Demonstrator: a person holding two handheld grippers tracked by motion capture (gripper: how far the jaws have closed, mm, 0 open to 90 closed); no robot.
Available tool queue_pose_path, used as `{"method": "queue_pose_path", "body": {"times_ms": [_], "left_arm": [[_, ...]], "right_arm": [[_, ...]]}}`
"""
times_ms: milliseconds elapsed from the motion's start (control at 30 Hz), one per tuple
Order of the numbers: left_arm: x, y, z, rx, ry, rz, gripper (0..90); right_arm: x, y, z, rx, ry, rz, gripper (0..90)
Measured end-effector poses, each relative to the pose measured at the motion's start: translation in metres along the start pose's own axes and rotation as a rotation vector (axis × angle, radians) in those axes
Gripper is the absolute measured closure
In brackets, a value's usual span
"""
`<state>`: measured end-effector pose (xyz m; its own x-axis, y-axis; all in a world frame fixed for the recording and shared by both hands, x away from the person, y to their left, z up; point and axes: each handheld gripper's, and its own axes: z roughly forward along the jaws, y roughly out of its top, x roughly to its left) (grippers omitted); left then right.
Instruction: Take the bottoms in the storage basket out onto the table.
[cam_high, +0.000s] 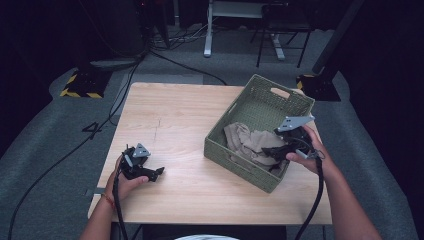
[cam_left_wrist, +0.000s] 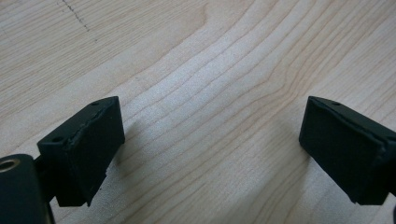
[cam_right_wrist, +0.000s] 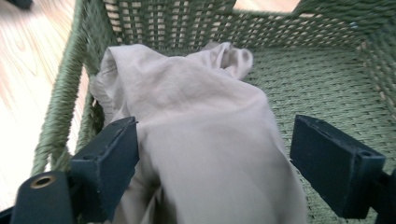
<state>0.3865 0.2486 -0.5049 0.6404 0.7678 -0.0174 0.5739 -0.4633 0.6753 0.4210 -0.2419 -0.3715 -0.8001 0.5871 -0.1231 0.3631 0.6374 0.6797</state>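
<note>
A: Where's the cloth (cam_right_wrist: 201, 135)?

B: In the basket (cam_high: 260, 92), at 3 o'clock on the desk (cam_high: 185, 125). My right jaws are spread around it.

A: Tip?

B: Push deep, then squeeze. My left jaws rest spread.

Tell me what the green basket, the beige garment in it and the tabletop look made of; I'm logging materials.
Basket: woven cord or wicker, matte green, with an open weave in the walls. Garment: thin soft fabric, beige, matte, creased and folded. Tabletop: pale wood or wood-look laminate, smooth, with visible grain lines. The right claw stands open over the garment.
</note>
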Motion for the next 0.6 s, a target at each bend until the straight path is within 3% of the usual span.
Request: {"method": "queue_pose_path", "body": {"times_ms": [33,67,200,500,600], "left_arm": [[0.000,0.000,0.000,0.000,0.000,0.000,7.3],[0.000,0.000,0.000,0.000,0.000,0.000,7.3],[0.000,0.000,0.000,0.000,0.000,0.000,7.3],[0.000,0.000,0.000,0.000,0.000,0.000,7.3],[0.000,0.000,0.000,0.000,0.000,0.000,7.3]], "right_arm": [[0.000,0.000,0.000,0.000,0.000,0.000,15.8],[0.001,0.005,0.009,0.040,0.012,-0.013,15.8],[0.004,0.011,0.022,0.099,0.034,-0.036,15.8],[0.007,0.021,0.038,0.158,0.066,-0.057,15.9],[0.009,0.026,0.051,0.221,0.071,-0.064,16.4]]}}
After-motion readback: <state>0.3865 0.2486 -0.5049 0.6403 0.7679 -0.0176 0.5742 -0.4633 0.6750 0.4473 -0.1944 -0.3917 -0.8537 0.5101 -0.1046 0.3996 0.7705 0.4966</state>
